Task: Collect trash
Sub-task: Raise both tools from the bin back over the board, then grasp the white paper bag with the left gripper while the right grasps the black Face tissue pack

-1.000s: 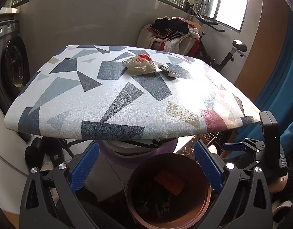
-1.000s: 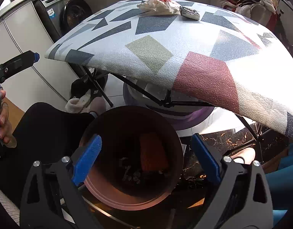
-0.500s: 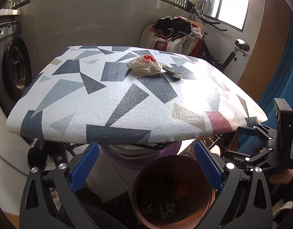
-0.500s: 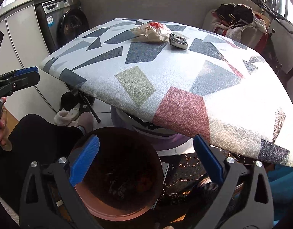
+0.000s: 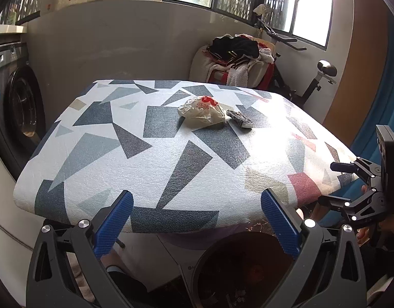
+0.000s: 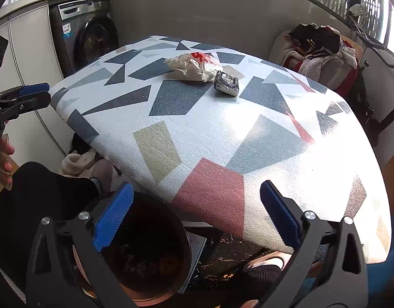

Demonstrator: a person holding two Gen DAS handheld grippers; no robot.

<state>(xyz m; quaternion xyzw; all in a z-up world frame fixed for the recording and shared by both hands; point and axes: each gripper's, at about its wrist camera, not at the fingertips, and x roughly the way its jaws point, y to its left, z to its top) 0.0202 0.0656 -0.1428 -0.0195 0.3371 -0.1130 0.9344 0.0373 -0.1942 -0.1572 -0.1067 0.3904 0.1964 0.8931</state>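
table cover [image 5: 156, 169]: pebbled matt vinyl | bag [image 5: 200, 113]: crinkled glossy plastic | fingers [image 5: 115, 223]: ribbed blue plastic

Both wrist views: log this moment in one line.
left gripper open | right gripper open | crumpled bag, dark wrapper on table | bin below

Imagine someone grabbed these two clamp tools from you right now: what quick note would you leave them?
Left gripper: open, empty, at the near edge of the patterned table.
Right gripper: open, empty, above the brown bin.
The bin sits on the floor below the table's near edge and already holds some scraps.
Left to collect: the crumpled white bag with red print and the small dark wrapper beside it, both toward the far side of the table. Neither is touched yet.
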